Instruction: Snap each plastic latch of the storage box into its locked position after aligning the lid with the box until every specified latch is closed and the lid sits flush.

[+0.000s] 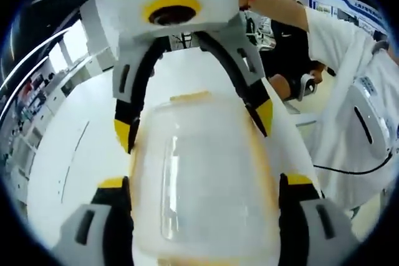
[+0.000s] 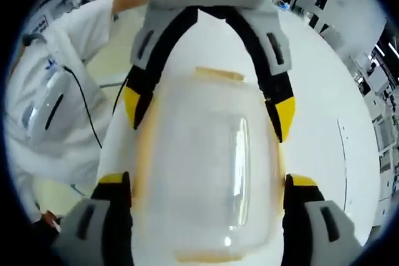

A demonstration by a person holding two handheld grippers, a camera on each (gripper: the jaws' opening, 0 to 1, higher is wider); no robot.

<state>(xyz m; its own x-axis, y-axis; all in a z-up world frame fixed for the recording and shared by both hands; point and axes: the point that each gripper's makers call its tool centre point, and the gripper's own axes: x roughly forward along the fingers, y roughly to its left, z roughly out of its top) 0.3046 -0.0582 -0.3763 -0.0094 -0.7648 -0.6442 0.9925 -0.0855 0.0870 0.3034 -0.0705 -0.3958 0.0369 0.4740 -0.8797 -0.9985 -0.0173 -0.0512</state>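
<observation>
- Lid (image 1: 206,179) sits on the storage box (image 2: 206,241) on the counter (image 1: 81,154); latch state cannot be told.
- Left tool (image 1: 206,197) and right tool (image 2: 206,197), both wide open, straddle opposite ends, gripping nothing.

Box: clear storage box (image 1: 206,179) on white table (image 1: 75,154)
Left gripper (image 1: 206,194): 2 jaws flank it
Right gripper (image 1: 194,126): straddles far end

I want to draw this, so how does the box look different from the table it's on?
The storage box is see-through with yellowish edges; the table is plain solid white. The box is small and rounded, sitting on top; the table is wide and flat, spreading past the box. Both look smooth and pale.
</observation>
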